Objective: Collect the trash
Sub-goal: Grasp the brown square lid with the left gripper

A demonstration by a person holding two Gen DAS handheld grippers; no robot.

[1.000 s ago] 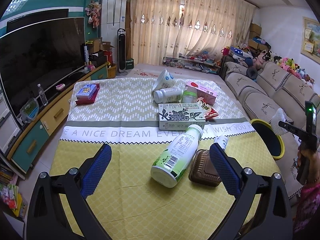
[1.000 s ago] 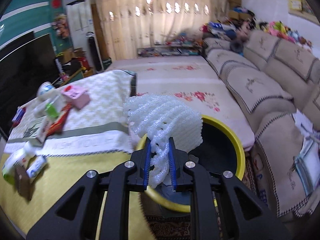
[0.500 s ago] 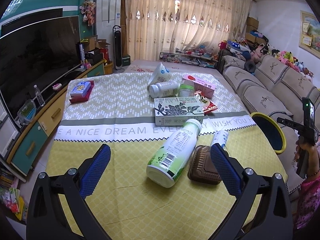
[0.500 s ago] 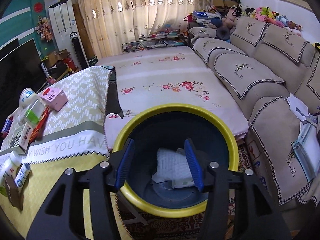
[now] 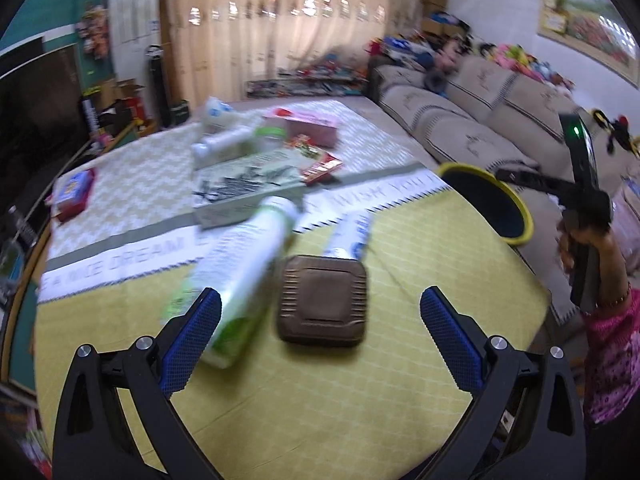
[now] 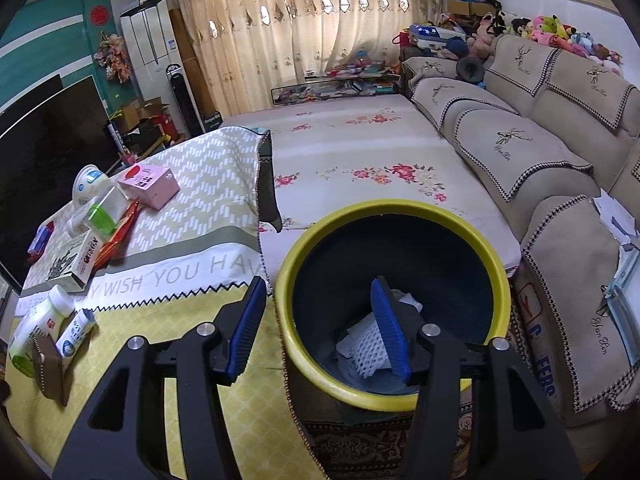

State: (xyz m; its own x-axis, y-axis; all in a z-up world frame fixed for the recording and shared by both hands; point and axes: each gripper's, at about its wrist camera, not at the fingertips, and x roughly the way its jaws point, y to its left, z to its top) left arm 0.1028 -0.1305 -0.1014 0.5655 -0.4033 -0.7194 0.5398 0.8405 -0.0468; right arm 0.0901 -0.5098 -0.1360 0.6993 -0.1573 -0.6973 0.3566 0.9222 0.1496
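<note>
Hovering wide open over the yellow-rimmed bin (image 6: 394, 398) — right gripper (image 6: 320, 326), foam net (image 6: 366, 354) lying below its fingers, left gripper (image 5: 320, 332) gaping wide — straddling the brown tray (image 5: 323, 300).

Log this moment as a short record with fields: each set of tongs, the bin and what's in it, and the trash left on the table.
left tongs: open, empty, over the brown tray
right tongs: open, empty, above the bin
bin: yellow rim, dark inside, beside the table
in bin: white foam net
near table edge: brown tray, green-and-white bottle, small white-and-blue bottle
farther back: green box, pink box, red wrapper
</note>
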